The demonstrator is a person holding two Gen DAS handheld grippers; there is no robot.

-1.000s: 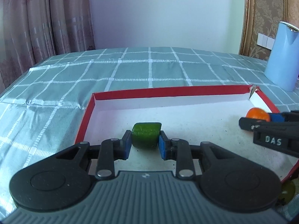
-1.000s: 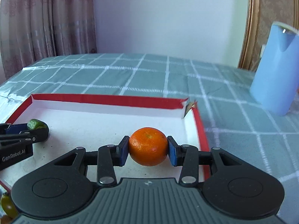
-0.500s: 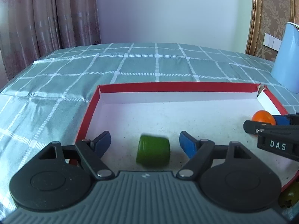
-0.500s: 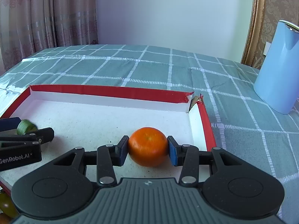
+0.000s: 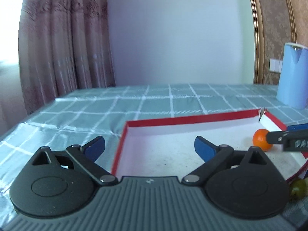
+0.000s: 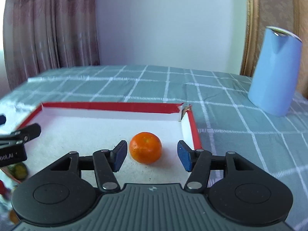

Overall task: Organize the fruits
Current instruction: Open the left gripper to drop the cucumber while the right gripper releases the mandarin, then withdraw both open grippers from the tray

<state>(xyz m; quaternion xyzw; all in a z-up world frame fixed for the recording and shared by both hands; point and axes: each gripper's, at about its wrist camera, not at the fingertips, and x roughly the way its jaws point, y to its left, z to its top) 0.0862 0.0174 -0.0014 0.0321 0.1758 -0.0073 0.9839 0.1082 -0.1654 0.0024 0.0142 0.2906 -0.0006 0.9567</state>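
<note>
Nearest to you in the left wrist view, your left gripper [image 5: 149, 146] has its jaws spread wide with nothing between them; one blue pad [image 5: 95, 146] hangs over the tablecloth [image 5: 77, 113] outside the tray, the other over the tray floor. In the right wrist view, your right gripper [image 6: 152, 155] also has its jaws parted. One orange [image 6: 145, 147] sits on the tray floor between its two blue pads [image 6: 120, 155], with a visible gap on each side, so nothing is gripped.

Count one tray [image 6: 115, 106]: a shallow box with red walls and a white floor, resting on the grey-green checked tablecloth. The orange lies in the tray's right part, near the right wall and the torn far-right corner. It is the only fruit visible inside the tray.

Outside the tray, near its front-right corner, the left wrist view shows one yellow-green fruit [image 5: 298, 189], partly cut off. In the right wrist view, one green object [image 6: 19, 170] is partly hidden beneath the left gripper's body at the tray's front-left edge; whether it lies inside the tray cannot be determined.

Farther back, one blue jug [image 6: 275, 71] stands upright on the tablecloth, well apart from the tray, to its right. Beyond the table hangs one curtain [image 5: 63, 38].
</note>
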